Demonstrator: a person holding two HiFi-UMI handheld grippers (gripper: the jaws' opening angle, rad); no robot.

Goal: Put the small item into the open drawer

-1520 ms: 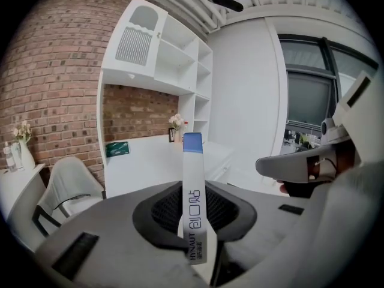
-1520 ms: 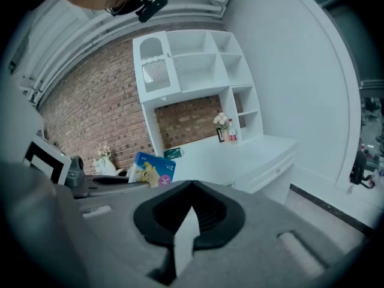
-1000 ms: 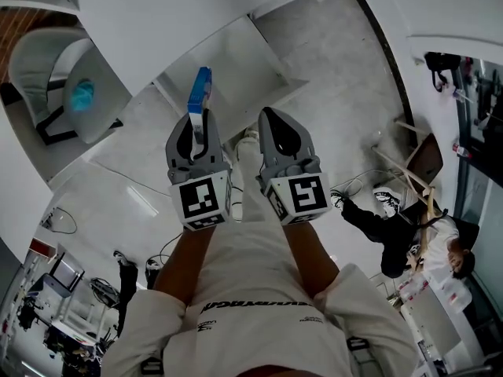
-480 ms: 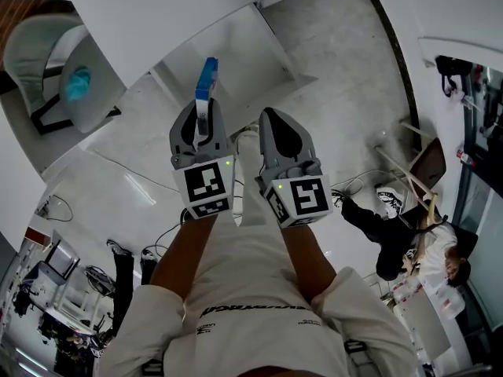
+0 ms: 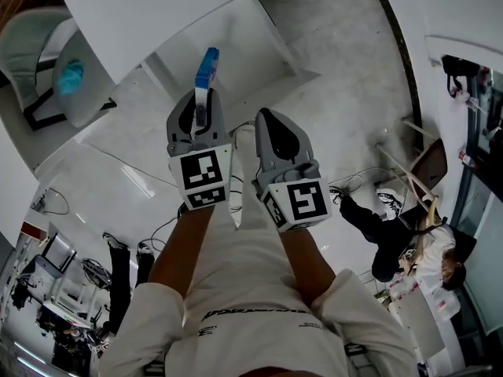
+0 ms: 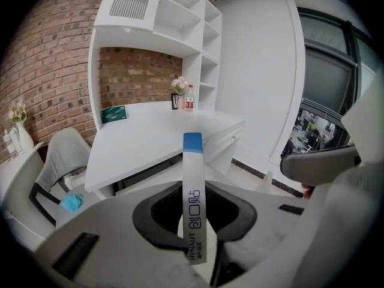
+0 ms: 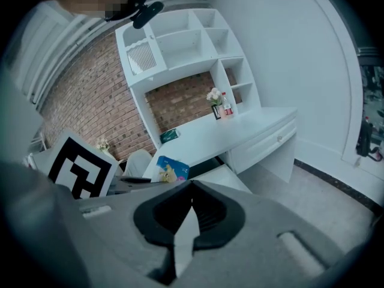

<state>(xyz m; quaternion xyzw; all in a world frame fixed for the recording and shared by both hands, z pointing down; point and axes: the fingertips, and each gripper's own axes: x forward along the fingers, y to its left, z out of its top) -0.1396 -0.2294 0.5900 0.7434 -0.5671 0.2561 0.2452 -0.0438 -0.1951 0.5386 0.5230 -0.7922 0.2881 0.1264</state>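
My left gripper (image 5: 198,120) is shut on a slim white box with a blue end (image 5: 207,67), which sticks up and forward out of the jaws. In the left gripper view the box (image 6: 192,161) stands upright between the left gripper (image 6: 195,200) jaws, its blue end in front of the white desk (image 6: 150,140). Close beside it on the right, my right gripper (image 5: 275,136) is shut and holds nothing. In the right gripper view the right gripper (image 7: 191,186) tips meet, and the box (image 7: 171,168) shows at left. A white drawer (image 7: 223,176) stands pulled out under the desk (image 7: 240,131).
A grey chair (image 5: 55,65) with a teal object on its seat stands left of the desk. A shelf unit (image 6: 174,23) rises over the desk; flowers and a bottle (image 6: 183,98) and a green box (image 6: 114,114) are on it. A person (image 5: 409,246) sits on the floor at right.
Both grippers have drifted slightly up and forward toward the desk, the left one still holding the box. Neither gripper's jaws have changed.
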